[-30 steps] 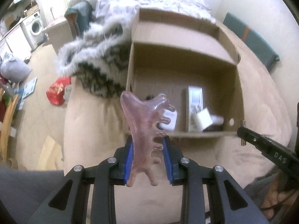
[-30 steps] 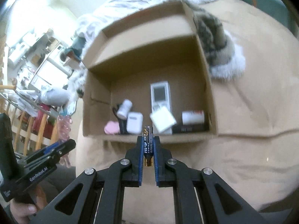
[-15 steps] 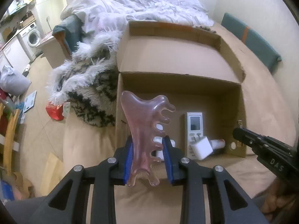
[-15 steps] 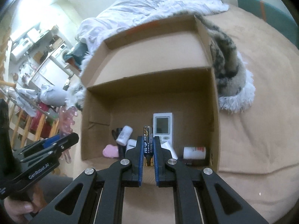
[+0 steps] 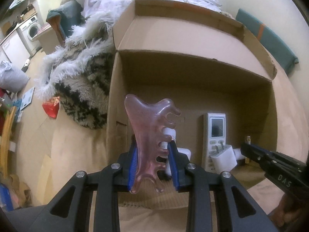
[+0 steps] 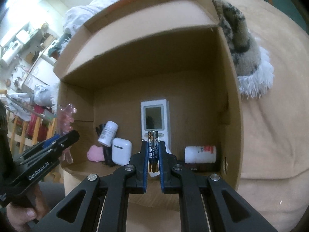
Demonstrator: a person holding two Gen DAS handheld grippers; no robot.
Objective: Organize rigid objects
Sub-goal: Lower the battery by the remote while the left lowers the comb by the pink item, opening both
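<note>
**Comb and battery carried down toward the open box**

Both grippers have been brought closer to the cardboard box [image 5: 193, 73] and lower than a second ago, so that its open top now fills each view and the floor of the box is seen more fully.

A pink comb [image 5: 150, 141] with rounded teeth is clamped in the left gripper [image 5: 153, 166], whose jaws are closed narrowly on its sides. The comb stands upright between the blue pads, its long axis running along the fingers, teeth turned to the right. It is held above the near left part of the box, over a white bottle [image 6: 108, 133] and a white earbud case [image 6: 122, 153].

A battery [image 6: 153, 150] is pinched upright in the right gripper [image 6: 153, 158], whose jaws are almost fully shut on it. It is held over the near middle of the box, with a white remote [image 6: 154, 116] lying straight ahead and below, a charger plug [image 5: 224, 157] beside that, and a second white bottle [image 6: 199, 154] lying on its side to the right.

Both grippers are pitched steeply downward and side by side, the left one nearer the left wall. Judging by this, release into the box is the next step; the floor lies directly below both held things.
</note>
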